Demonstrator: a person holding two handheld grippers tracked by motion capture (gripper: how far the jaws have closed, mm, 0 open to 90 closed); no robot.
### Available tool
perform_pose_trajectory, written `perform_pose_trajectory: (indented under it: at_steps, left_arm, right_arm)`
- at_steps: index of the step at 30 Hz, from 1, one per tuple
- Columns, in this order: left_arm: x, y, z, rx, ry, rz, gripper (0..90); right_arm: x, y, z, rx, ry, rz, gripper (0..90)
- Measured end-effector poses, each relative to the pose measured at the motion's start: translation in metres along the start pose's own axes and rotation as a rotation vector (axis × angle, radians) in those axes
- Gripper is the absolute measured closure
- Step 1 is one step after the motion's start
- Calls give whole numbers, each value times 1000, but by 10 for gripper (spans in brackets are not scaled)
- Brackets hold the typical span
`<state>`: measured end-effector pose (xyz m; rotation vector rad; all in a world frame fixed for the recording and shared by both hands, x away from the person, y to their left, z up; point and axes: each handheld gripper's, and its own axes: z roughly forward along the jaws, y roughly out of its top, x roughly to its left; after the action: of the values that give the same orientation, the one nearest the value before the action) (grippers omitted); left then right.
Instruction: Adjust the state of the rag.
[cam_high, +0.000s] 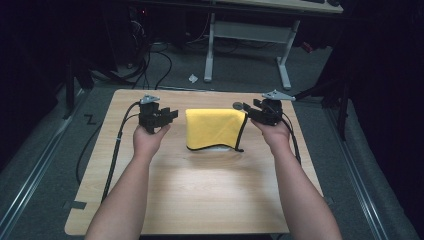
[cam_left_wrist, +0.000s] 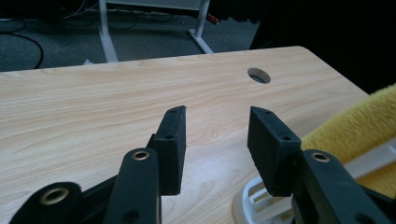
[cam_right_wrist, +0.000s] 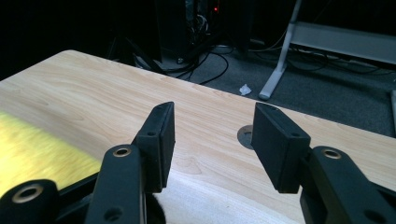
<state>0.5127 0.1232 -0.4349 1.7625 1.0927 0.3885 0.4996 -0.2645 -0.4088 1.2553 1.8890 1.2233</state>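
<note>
A folded yellow cloth (cam_high: 215, 127) with a dark hem lies draped over a white slotted object (cam_high: 218, 148) at the middle of the wooden table (cam_high: 200, 200). To the cloth's left, my left gripper (cam_high: 171, 115) is held just apart from it, open with bare wood between its jaws (cam_left_wrist: 217, 111). The cloth (cam_left_wrist: 364, 126) and the white object (cam_left_wrist: 254, 198) sit at the right of the left gripper view. My right gripper (cam_high: 250, 111) hovers at the cloth's far right corner, open and holding nothing (cam_right_wrist: 214, 107). The yellow cloth (cam_right_wrist: 37, 149) lies to its left.
A round cable hole (cam_high: 238, 105) sits in the table near the far edge, by the right gripper. A white desk frame (cam_high: 247, 45) stands on the floor beyond the table. Cables (cam_high: 112, 160) trail off the table's left side.
</note>
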Motion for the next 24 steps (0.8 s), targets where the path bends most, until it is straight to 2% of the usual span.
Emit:
perform_pose_trajectory:
  at_steps: [3, 7, 13, 17, 20, 24]
  left_arm:
    - [-4, 1, -6, -5, 11, 26, 564]
    - [-7, -1, -15, -48, 6, 11, 552]
    - [-8, -8, -26, -64, 12, 12, 536]
    - [-10, -13, -32, -57, 32, 22, 531]
    - [-11, -18, -37, -64, 26, 20, 522]
    - [-17, -26, -45, -68, -1, 20, 510]
  right_arm:
    - [1, -1, -8, -11, 4, -8, 500]
    - [4, -4, -15, -3, 7, -17, 500]
    - [9, -10, -26, -13, -5, -36, 502]
    - [13, -12, -34, 0, -16, -54, 498]
    - [19, -15, -42, -29, -21, -72, 499]
    - [25, -20, -53, -17, -21, -87, 488]
